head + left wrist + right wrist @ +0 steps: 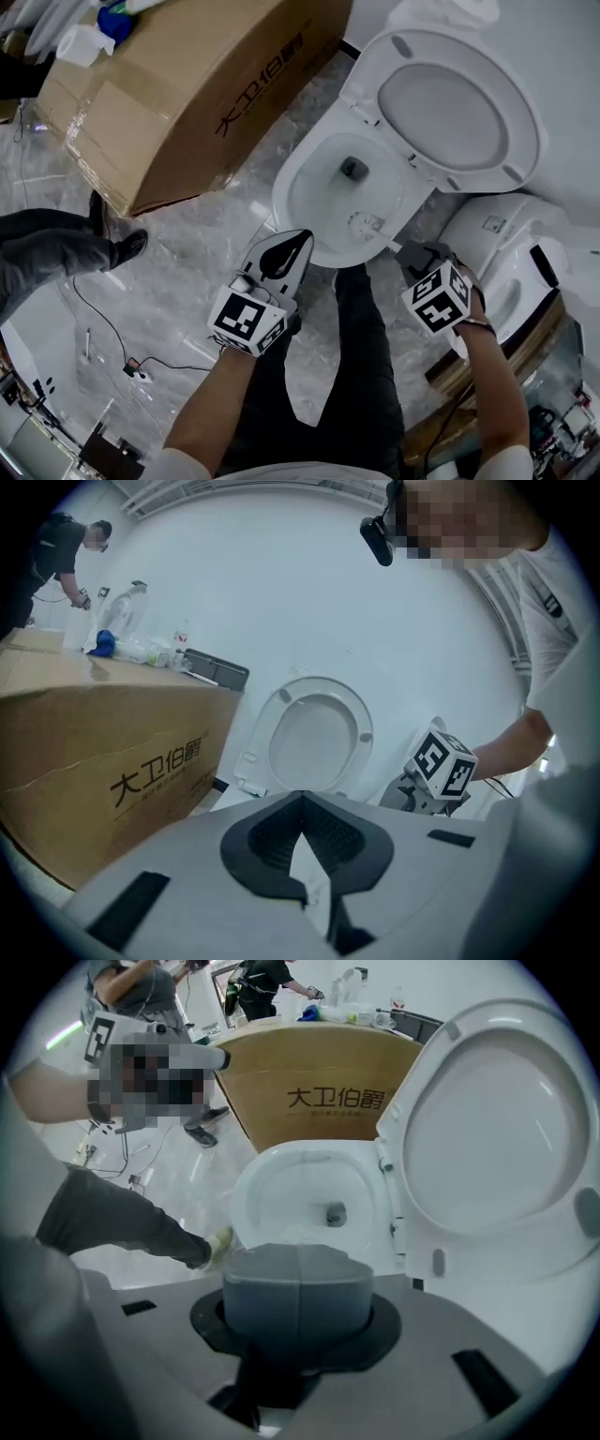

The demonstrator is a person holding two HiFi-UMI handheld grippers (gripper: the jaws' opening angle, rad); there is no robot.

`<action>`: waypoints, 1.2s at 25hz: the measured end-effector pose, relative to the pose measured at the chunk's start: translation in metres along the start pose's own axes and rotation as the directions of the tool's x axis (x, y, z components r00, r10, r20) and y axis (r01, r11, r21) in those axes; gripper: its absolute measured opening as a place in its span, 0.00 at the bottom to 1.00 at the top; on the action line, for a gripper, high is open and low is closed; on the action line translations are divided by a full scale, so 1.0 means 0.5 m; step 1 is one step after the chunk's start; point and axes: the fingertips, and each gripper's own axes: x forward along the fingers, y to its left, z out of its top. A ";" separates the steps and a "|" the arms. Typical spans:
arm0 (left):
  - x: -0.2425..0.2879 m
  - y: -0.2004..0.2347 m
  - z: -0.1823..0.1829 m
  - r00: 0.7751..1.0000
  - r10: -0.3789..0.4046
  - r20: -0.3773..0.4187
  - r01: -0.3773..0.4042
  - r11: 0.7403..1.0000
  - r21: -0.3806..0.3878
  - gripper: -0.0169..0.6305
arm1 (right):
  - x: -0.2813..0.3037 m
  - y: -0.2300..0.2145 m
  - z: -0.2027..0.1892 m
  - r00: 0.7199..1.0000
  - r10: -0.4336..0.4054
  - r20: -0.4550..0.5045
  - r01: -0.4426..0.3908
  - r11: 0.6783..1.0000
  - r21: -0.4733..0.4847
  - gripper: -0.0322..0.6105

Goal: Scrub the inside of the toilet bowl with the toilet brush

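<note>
The white toilet bowl (pixel 292 173) stands with its lid (pixel 459 108) raised. Inside the bowl's near wall sits the white brush head (pixel 366 225); its thin handle (pixel 391 244) runs back to my right gripper (pixel 412 253), which is shut on it. In the right gripper view the shut grey jaws (pixel 298 1258) hide the brush, and the bowl (pixel 246 1185) lies just beyond. My left gripper (pixel 302 240) hovers shut and empty over the bowl's near-left rim. The left gripper view has its jaw tips (pixel 302 799) meeting, with the lid (pixel 314 733) behind.
A big cardboard box (pixel 187 84) with bottles (pixel 94 33) on top lies left of the toilet. A second white fixture (pixel 506 253) stands to the right. Another person's leg and shoe (pixel 66 248) are at the left, with a cable (pixel 103 319) on the marble floor.
</note>
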 end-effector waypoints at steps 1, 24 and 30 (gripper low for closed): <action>-0.003 0.002 0.003 1.000 0.004 0.000 -0.004 1.000 -0.001 0.04 | 0.004 0.022 0.007 0.999 0.035 0.011 -0.035 0.999 0.006 0.29; -0.010 0.053 -0.047 1.000 0.013 -0.021 -0.013 1.000 0.023 0.04 | 0.098 0.117 0.200 0.900 -0.091 0.427 -0.023 0.967 0.254 0.29; 0.011 0.039 -0.035 1.000 0.002 -0.014 -0.001 1.000 0.023 0.04 | 0.086 0.079 0.159 0.888 -0.130 0.442 -0.058 0.920 0.387 0.29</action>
